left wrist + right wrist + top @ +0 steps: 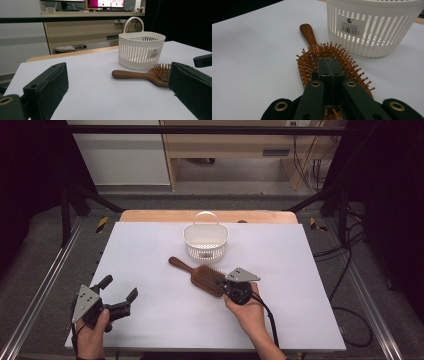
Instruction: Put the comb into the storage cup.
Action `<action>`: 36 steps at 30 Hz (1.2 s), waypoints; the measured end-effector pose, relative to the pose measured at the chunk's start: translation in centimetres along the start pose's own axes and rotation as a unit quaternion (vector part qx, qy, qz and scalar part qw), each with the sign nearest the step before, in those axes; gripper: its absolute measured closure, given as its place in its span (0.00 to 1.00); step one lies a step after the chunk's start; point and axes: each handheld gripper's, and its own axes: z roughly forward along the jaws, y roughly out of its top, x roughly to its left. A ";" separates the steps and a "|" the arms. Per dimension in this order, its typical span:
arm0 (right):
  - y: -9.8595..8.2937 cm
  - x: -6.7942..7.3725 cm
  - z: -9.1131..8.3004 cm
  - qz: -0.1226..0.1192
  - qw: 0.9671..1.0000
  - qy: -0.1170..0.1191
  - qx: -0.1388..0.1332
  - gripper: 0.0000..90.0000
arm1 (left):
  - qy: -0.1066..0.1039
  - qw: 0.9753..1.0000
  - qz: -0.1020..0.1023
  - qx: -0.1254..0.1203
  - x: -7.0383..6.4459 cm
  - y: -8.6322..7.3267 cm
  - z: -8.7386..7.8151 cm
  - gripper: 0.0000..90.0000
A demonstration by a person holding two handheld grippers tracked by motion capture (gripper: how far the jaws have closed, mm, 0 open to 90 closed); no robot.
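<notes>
I start with the room: beyond my table there is a pale wooden bench (pixel 240 145) with cables hanging at its right, a grey floor, and dark metal frame bars at both sides. In the left gripper view I see monitors (pixel 105 3) lit on that bench.

The table (pixel 150 250) carries a white sheet across almost all of its top, with a strip of bare wood showing along the far edge.

The white slatted basket (pixel 205 241) stands upright near the far middle of the sheet, handle loop up, a barcode label on its near wall. I can make out nothing lying inside it; through the slats I see only light.

The wooden hairbrush (pixel 200 275) lies flat on the sheet just in front of the basket and apart from it, bristles up, handle pointing far-left.

My right gripper (pixel 221 282) sits over the near end of the brush head. In the right gripper view its jaws are pressed together with no gap, resting down among the bristles; whether they pinch any pins I cannot tell.

My left gripper (pixel 120 292) is at the near left corner, well apart from the brush, jaws spread wide with nothing between them.
</notes>
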 end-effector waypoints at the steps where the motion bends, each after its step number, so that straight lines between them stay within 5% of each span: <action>1: 0.0 0.0 0.0 0.000 1.000 0.000 0.000 1.00 | 0.000 1.000 0.000 0.000 0.0 0.0 0.0 0.03; 11: -0.1 0.1 1.9 -0.009 0.999 -0.020 0.025 1.00 | 0.000 1.000 -0.001 0.000 0.0 0.0 0.0 0.03; 20: -0.5 0.7 1.6 -0.024 0.998 -0.011 0.054 1.00 | -0.002 1.000 -0.001 0.002 -0.1 0.0 0.0 0.03; 36: -0.5 0.0 0.9 -0.005 0.998 0.001 0.066 1.00 | -0.001 1.000 -0.002 0.002 0.0 -0.1 0.0 0.03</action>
